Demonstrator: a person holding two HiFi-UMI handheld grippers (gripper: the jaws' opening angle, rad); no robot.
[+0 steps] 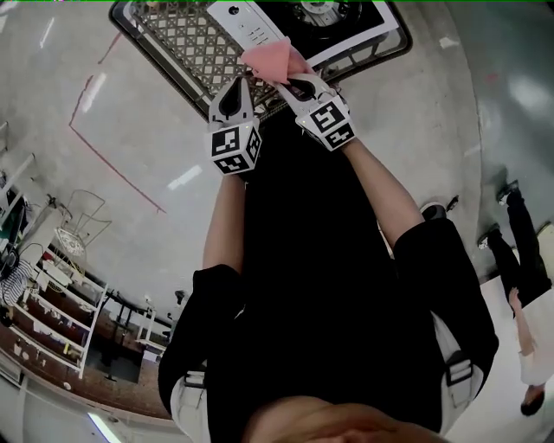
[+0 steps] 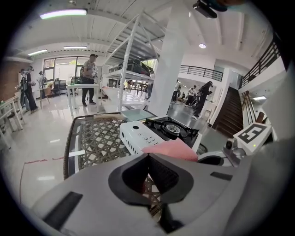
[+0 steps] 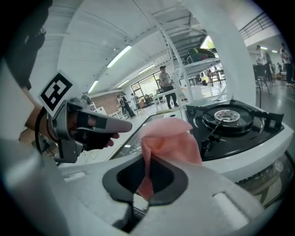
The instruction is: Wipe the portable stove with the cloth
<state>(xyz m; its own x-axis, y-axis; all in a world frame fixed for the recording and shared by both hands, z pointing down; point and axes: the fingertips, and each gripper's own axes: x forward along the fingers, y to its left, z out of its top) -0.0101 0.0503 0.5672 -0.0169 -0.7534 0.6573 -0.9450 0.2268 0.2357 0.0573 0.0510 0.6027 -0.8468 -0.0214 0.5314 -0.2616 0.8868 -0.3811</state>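
Note:
The white portable stove (image 1: 260, 24) with a black burner stands on a lattice-topped table (image 1: 182, 43). A pink cloth (image 1: 273, 59) hangs at the stove's near edge, and my right gripper (image 1: 287, 82) is shut on it. In the right gripper view the cloth (image 3: 168, 138) is pinched between the jaws of the right gripper (image 3: 147, 159), just in front of the stove (image 3: 230, 122). My left gripper (image 1: 245, 80) sits close beside it, over the table. Its jaws are shut with nothing in them in the left gripper view (image 2: 148, 155), where the cloth (image 2: 173, 149) and the stove (image 2: 156, 131) lie ahead.
A pale tray (image 2: 133, 113) and a wooden stick (image 2: 108, 117) lie at the table's far end. A white column (image 2: 168, 64) and shelving rise behind the table. Several people stand about the hall, and a red line marks the floor (image 1: 112, 147).

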